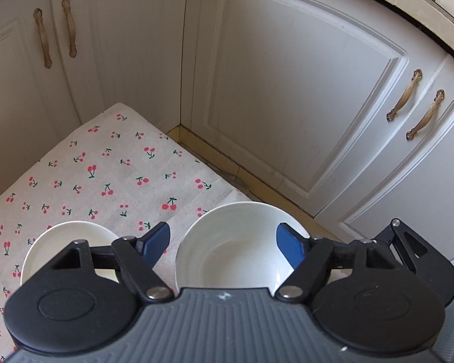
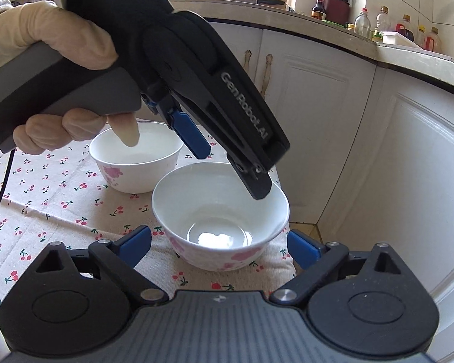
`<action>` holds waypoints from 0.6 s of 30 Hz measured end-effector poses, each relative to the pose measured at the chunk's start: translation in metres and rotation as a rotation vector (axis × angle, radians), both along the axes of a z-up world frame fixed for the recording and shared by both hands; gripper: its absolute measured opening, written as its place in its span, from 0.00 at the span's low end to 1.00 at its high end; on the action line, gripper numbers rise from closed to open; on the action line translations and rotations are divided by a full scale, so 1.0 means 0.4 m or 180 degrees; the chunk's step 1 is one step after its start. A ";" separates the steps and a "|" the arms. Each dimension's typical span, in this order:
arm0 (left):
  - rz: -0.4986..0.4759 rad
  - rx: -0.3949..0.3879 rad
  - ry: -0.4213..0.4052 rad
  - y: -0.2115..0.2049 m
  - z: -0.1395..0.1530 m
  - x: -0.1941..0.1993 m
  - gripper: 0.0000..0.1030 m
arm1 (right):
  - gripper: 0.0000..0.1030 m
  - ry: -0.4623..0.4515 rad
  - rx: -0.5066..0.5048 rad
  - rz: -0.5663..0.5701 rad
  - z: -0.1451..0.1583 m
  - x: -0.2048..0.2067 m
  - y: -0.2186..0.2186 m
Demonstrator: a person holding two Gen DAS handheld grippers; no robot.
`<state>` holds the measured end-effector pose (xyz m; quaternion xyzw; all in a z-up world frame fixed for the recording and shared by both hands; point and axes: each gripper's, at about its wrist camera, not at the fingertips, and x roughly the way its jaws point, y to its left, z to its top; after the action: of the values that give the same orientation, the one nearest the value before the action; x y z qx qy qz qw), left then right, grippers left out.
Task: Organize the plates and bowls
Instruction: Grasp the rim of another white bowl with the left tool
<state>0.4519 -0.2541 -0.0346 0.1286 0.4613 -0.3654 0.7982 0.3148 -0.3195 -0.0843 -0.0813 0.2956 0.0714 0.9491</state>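
Two white bowls with pink flower prints stand on a cherry-print cloth [image 1: 106,166]. The nearer bowl [image 2: 196,202] [image 1: 227,242] sits at the cloth's right edge. The other bowl [image 2: 136,157] [image 1: 63,239] is behind and to its left. My left gripper [image 1: 222,245] [image 2: 228,171], held by a gloved hand [image 2: 60,36], reaches down over the nearer bowl. One finger hangs inside its right wall, and the blue-padded one is outside, between the two bowls. Neither pad presses on it. My right gripper [image 2: 219,243] is open, its fingers low on either side of the same bowl without touching it.
White cabinet doors [image 1: 287,90] with brass handles [image 1: 404,95] close in behind and to the right, with a strip of floor [image 1: 227,169] below the cloth's edge. A counter [image 2: 333,27] above carries bottles and a knife holder. A black cable [image 2: 3,181] trails at the left.
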 end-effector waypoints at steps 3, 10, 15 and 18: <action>-0.0032 0.0037 0.0022 -0.003 -0.008 0.002 0.71 | 0.93 0.0009 0.0010 0.0021 -0.003 0.005 -0.003; -0.0080 0.0079 0.0071 0.001 -0.026 0.006 0.65 | 0.89 0.0022 0.0045 0.0023 -0.010 0.011 -0.009; -0.0079 0.0072 0.0107 0.001 -0.036 0.010 0.64 | 0.88 0.0034 0.0029 0.0028 -0.013 0.015 -0.008; -0.0095 0.0090 0.0114 -0.001 -0.043 0.012 0.64 | 0.89 0.0036 0.0046 0.0028 -0.014 0.018 -0.010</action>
<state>0.4567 -0.2545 -0.0518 0.1401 0.4787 -0.3730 0.7824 0.3219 -0.3235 -0.0897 -0.0753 0.3001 0.0781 0.9477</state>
